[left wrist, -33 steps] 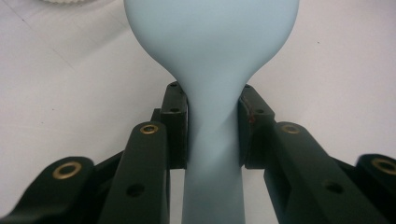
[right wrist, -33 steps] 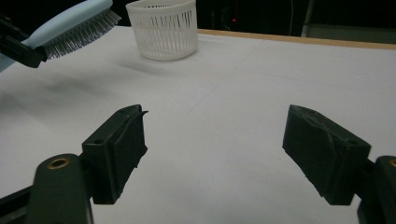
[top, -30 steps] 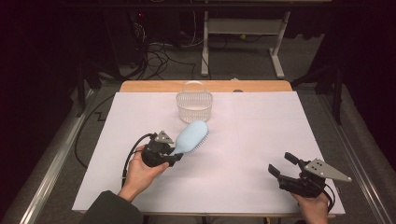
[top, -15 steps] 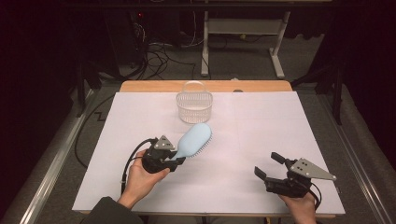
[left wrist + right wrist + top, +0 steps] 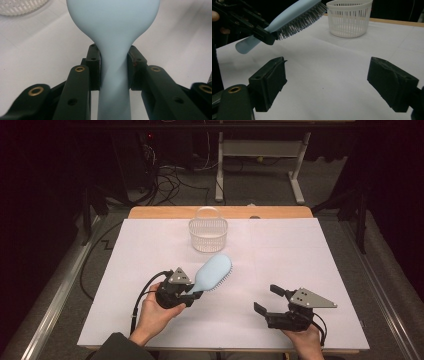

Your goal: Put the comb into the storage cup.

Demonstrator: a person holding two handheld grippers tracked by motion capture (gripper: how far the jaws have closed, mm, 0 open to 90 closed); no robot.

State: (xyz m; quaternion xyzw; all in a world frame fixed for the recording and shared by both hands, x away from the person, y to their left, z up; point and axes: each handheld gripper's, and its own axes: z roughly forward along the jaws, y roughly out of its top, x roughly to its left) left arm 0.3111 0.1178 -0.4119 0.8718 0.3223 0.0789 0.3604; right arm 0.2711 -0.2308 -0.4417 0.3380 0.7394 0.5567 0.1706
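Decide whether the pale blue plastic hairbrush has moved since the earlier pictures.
Yes. The pale blue plastic hairbrush has drifted nearer the person, away from the white slotted plastic basket.

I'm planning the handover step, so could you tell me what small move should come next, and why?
Probably carry the hairbrush forward toward the white basket. The left gripper is clamped on its handle with the brush held off the table, tip pointing at the basket, while the right gripper waits open and apart.
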